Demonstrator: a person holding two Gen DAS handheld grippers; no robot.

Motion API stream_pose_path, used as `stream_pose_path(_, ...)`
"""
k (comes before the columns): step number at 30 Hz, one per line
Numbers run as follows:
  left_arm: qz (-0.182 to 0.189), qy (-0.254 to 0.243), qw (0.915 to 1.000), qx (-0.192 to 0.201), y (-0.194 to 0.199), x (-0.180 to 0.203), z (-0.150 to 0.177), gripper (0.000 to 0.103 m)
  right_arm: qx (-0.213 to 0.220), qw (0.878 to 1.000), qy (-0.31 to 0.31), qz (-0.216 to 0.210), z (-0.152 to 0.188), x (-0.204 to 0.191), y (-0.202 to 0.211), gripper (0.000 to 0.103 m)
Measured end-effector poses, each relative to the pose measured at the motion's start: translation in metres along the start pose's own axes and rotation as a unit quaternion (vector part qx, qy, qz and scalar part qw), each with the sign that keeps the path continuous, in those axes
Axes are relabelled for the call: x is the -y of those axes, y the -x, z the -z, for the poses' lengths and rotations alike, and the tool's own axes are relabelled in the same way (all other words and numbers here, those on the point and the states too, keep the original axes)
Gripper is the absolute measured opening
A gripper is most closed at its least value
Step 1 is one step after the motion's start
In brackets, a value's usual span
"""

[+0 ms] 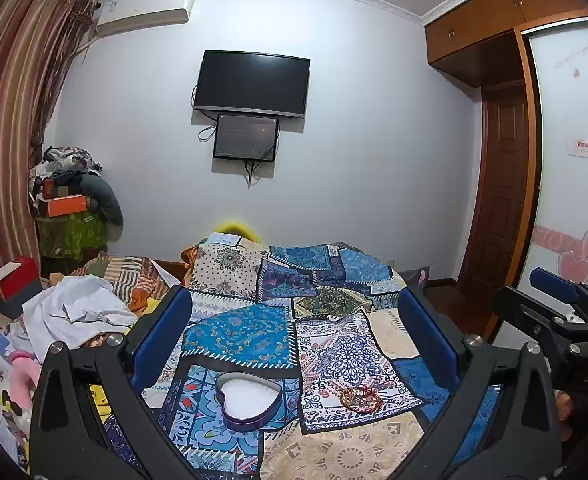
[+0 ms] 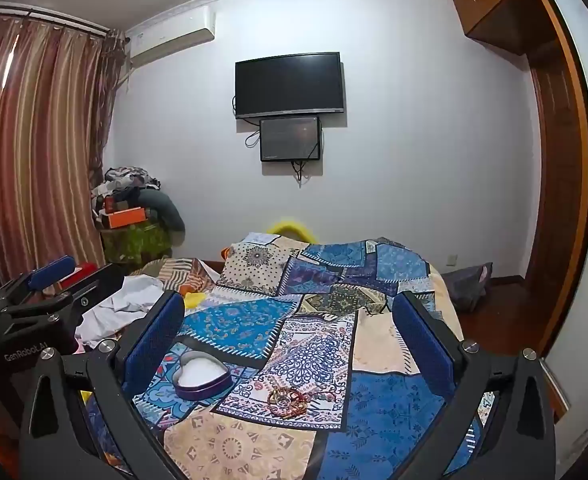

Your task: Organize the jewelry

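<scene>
jewelry (image 1: 361,399): small red-gold tangle, looks like bangles or beads, flat on the bed quilt; no clear long axis, roughly round heap.
box (image 1: 249,402): heart-shaped, purple wall, white lining, lid off, nothing visible inside; sits just left of the jewelry, apart from it, point toward camera.
quilt (image 1: 334,456): patchwork, busy pattern, jewelry low-contrast against it.
left gripper (image 1: 294,320): jaws wide apart, nothing between the pads; box nearly centred low in its view, jewelry low and right of centre.
right gripper (image 2: 289,320): released too, jaws wide, holding nothing; jewelry (image 2: 287,401) almost dead centre below it, box (image 2: 202,376) off to the left.
key relation: jewelry ahead of and below both grippers; lines up better with the right one, box with the left.
likely next: right drops onto the heap, carries left to the box; left can steady the box.
risk: loose pieces may slip or snag the fabric.
surroundings: clothes pile (image 1: 77,312) left on the bed, TV (image 1: 251,84) on the far wall.
</scene>
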State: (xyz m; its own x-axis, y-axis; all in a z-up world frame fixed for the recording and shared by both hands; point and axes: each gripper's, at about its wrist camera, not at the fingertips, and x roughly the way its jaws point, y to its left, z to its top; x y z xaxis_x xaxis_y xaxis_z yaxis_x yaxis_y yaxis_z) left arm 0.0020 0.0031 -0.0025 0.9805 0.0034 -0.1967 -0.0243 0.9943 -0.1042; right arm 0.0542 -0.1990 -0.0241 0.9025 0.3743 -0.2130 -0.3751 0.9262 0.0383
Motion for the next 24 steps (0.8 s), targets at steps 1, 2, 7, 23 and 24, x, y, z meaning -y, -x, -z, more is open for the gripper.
stream_pose_path(1,0.000,0.000,1.0000,0.000,0.0000,-0.0001,-0.0001,0.103,0.000,1.000,0.000,0.000,-0.0003,-0.0001,0.0002,0.103)
stream_pose_path(2,0.000,0.000,1.0000,0.000,-0.0001,-0.0001,0.0000,0.103,0.000,1.000,0.000,0.000,-0.0005,-0.0002,0.0003,0.103)
stream_pose_path(7,0.000,0.000,1.0000,0.000,0.0008,0.0000,-0.0004,0.103,0.000,1.000,0.001,0.000,0.0014,-0.0008,0.0010,0.103)
stream_pose_path(23,0.000,0.001,1.0000,0.000,0.0011,-0.0004,-0.0004,0.103,0.001,1.000,0.001,-0.003,-0.0001,-0.0067,0.0015,0.103)
stream_pose_path(24,0.000,0.001,1.0000,0.000,0.0013,-0.0005,-0.0007,0.103,0.001,1.000,0.001,-0.003,0.0002,-0.0079,0.0014,0.103)
